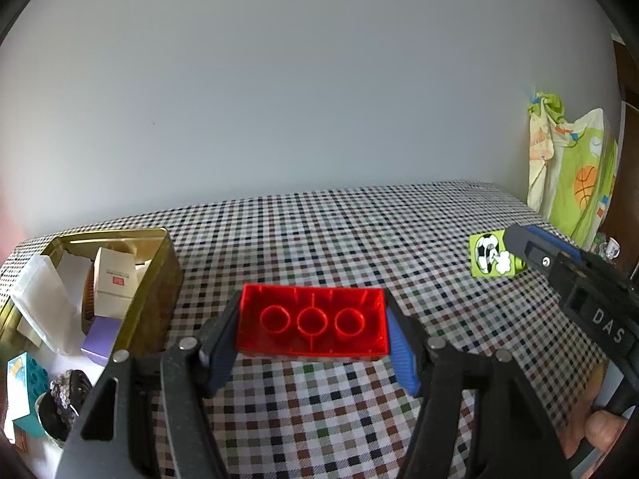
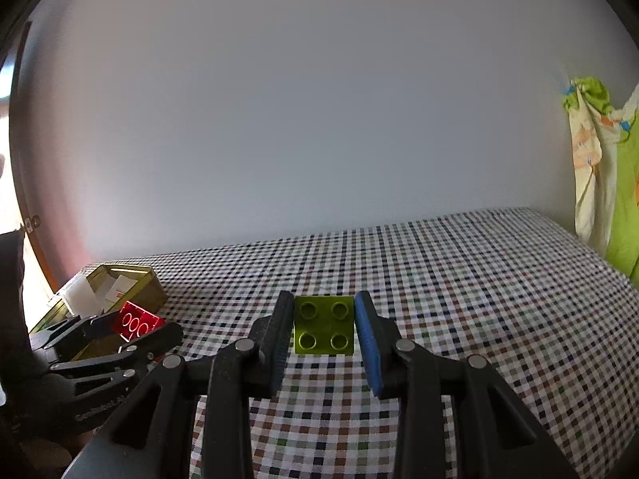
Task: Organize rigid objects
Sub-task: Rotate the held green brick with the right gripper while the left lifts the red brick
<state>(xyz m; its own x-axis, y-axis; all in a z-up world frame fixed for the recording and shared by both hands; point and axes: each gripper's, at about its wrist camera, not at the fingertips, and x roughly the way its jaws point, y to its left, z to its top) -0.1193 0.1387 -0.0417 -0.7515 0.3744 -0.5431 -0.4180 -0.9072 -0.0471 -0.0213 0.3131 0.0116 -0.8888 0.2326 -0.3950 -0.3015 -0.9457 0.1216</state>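
A: Where are the blocks?
B: The red brick [image 1: 312,326] sits clamped between the fingers [image 1: 219,343] of the left gripper [image 1: 312,353], hollow underside with three rings facing the camera, held above the checked table [image 1: 359,231]. The green brick [image 2: 324,325] is pinched in the right gripper [image 2: 324,343], studs toward its camera, also off the table

A: So both sets of fingers are gripping?
B: Yes, each closed on its own brick. From the left wrist view the green brick shows a football picture on its side

A: What else is around?
B: A gold tin [image 1: 157,275] full of small boxes stands on the table just left of the red brick, and a green patterned cloth [image 1: 575,175] hangs at the far right
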